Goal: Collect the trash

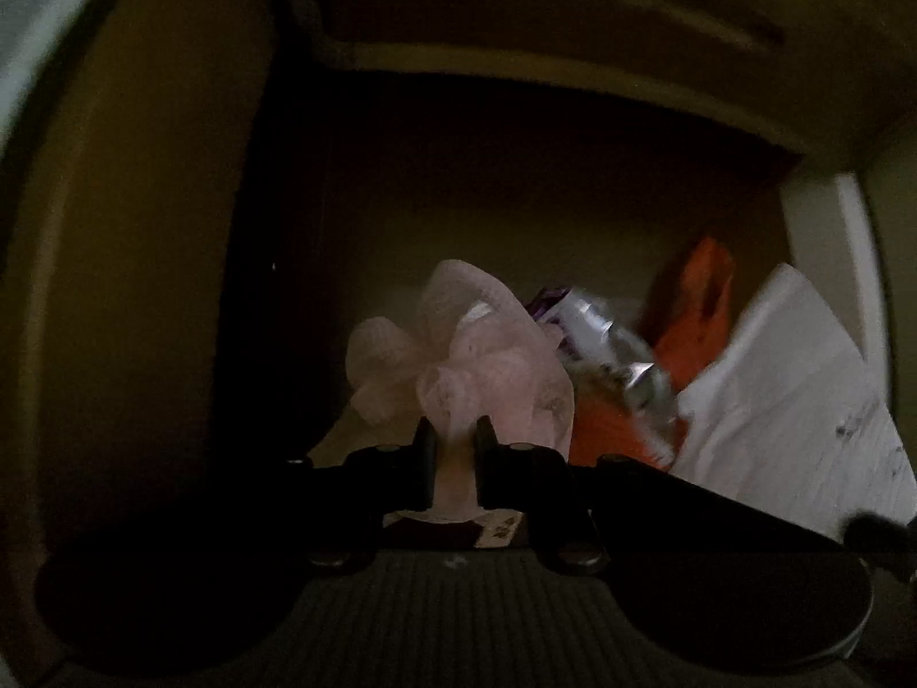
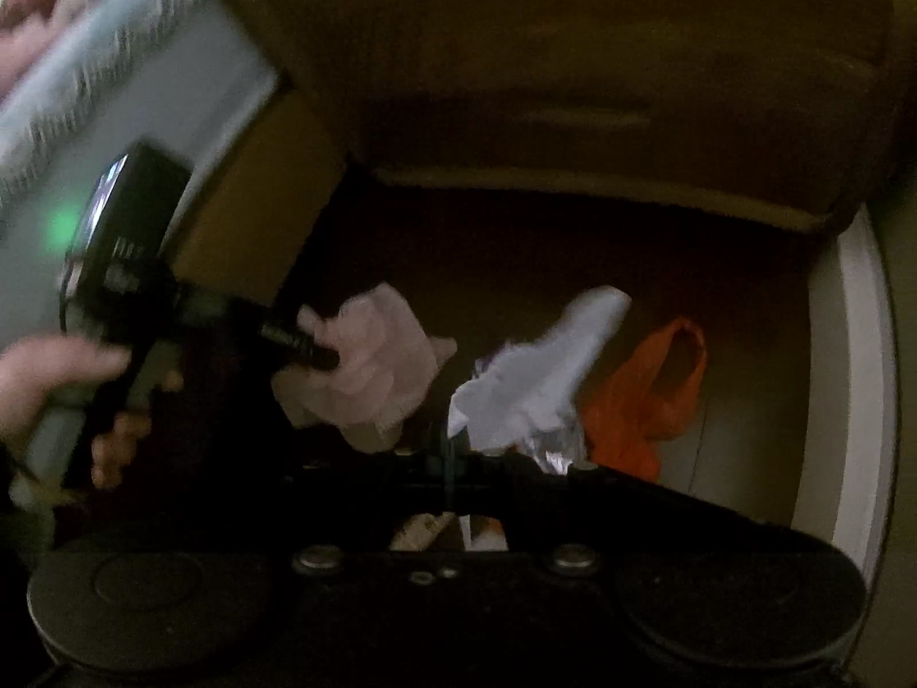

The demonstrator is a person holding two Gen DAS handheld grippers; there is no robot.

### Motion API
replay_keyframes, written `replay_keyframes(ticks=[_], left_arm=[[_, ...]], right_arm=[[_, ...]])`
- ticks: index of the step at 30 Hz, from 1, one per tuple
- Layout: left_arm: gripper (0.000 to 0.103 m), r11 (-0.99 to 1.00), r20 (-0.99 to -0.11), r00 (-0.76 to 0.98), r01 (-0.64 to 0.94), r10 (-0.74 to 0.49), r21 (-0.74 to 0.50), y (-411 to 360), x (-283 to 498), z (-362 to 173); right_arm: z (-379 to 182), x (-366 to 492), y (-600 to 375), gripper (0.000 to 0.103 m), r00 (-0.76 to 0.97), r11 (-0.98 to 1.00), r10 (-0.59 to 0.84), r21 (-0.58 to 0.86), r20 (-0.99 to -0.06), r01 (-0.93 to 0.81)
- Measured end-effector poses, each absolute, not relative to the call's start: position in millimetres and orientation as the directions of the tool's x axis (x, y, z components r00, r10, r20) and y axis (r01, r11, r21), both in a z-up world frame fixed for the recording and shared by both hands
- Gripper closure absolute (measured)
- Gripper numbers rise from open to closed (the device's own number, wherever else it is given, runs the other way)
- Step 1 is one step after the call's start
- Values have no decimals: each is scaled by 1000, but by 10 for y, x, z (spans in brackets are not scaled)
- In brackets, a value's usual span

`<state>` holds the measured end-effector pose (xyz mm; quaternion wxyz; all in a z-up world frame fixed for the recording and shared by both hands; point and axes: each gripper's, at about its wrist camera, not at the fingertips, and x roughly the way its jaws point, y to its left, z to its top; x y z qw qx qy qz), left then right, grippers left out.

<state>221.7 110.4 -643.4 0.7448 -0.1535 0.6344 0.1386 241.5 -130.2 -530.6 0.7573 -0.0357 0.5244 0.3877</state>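
Between left gripper [image 1: 454, 436] jaws: pink wad [image 1: 458, 350], pinched thin, could slip. Right gripper [image 2: 453, 447] clamped on paper [image 2: 533, 378], may tear.

Left gripper [image 1: 453, 438]: black, two short dark fingers [image 1: 425, 447], round screw heads on crossbar, ribbed grey housing behind. Right gripper [image 2: 450, 453]: black body, two silver screws, teal strip between fingers. Seen from the right wrist: black camera block, green light, grey handle in bare hand [image 2: 51, 378]. Sleeves not visible.
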Motion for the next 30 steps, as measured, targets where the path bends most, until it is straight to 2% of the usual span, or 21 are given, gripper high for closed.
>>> replay_keyframes(ticks=[10,15,23,30], left_arm=[[91,900,-929,370,-398,-18,-176,1043,2104,-5337],[91,920,-877,480,-353,22,-170,1016,2012,-4744],[91,948,-770,634,-283,71,-146,1001,1985,-3745],[93,959,-666,739,-251,103,-130,936,2116,-3112]], right_arm=[[-4367,2548,-1503,103,317,660,681,366,-661,-656],[-3903,2591,-1586,103,385,636,725,342,-571,-692],[-3083,2635,-1654,103,485,588,793,255,-369,-767],[-2422,2748,-1645,103,552,591,804,188,-223,-785]])
